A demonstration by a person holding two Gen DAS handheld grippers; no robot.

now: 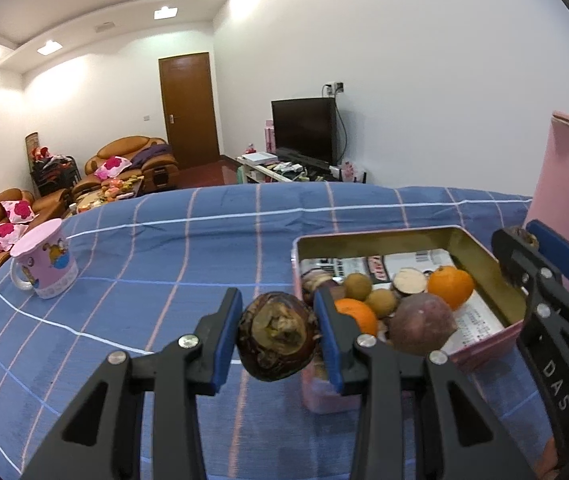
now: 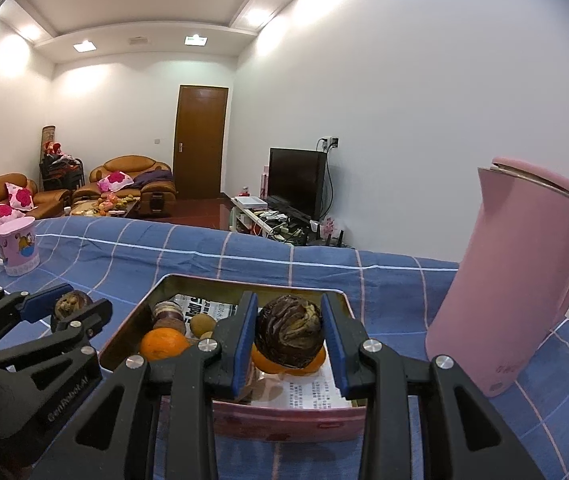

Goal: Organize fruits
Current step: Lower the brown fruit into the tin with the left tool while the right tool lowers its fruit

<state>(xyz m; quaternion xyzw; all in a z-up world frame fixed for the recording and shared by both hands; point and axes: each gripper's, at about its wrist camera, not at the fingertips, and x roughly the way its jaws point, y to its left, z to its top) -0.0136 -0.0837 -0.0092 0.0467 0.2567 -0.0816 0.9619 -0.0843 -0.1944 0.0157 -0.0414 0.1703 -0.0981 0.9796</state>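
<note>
A dark round fruit (image 1: 277,336) is clamped in the left gripper (image 1: 277,338) at lower centre, beside the tin (image 1: 480,256); another (image 2: 289,332) is clamped in the right gripper (image 2: 289,336) over it; both are judged firm, light, best gripped across the middle.

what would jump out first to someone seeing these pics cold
Each gripper is shut on a dark brown round fruit: the left gripper holds its fruit beside the pink tin, the right gripper holds its fruit over it. A tall pink kettle stands right of the tin.
</note>
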